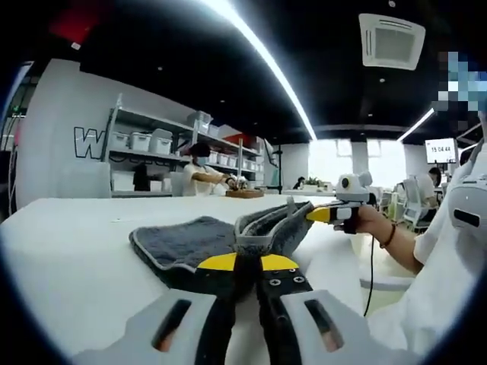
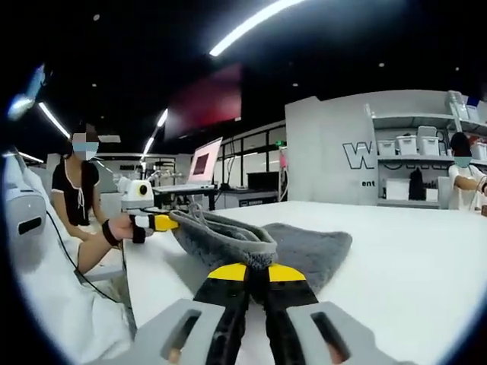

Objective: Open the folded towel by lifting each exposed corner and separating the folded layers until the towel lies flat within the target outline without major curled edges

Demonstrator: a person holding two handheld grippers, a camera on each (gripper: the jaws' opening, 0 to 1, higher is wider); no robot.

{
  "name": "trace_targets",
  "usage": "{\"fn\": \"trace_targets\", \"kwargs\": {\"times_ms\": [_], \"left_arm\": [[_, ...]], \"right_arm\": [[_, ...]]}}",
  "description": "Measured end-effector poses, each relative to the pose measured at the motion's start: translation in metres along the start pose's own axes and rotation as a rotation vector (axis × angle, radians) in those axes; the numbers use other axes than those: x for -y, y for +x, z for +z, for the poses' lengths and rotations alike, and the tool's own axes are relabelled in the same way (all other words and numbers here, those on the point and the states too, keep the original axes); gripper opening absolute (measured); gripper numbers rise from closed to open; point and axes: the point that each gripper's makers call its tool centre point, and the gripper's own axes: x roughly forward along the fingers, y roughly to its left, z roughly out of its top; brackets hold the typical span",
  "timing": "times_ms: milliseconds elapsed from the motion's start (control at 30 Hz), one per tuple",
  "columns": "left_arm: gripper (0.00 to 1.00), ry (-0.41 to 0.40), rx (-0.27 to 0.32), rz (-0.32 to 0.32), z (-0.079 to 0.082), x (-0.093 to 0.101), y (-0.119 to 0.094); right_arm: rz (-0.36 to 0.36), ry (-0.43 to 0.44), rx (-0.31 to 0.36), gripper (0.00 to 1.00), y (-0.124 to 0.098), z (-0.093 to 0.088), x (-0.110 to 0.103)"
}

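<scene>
Here the grey towel (image 1: 199,242) lies partly folded on the white counter (image 1: 68,236), strung between both tools: the left hand-held gripper (image 1: 247,263) pinches its near edge, the right hand-held gripper (image 2: 249,272) likewise, so separating means pulling apart.

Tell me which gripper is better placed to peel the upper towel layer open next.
Probably the right gripper: it grips the raised towel edge and could pull it outward, while the left gripper pinches the near edge, anchoring it.
</scene>
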Motion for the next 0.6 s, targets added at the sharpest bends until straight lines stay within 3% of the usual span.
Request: {"fn": "trace_targets", "kwargs": {"times_ms": [333,600], "left_arm": [[0.10,-0.034,0.011,-0.032,-0.009,0.019,-0.014],[0.12,-0.045,-0.016,-0.039,-0.024,0.030,-0.024]], "right_arm": [[0.030,-0.019,0.002,0.02,-0.017,-0.013,-0.013],[0.090,-0.035,-0.028,0.03,-0.032,-0.025,-0.025]]}}
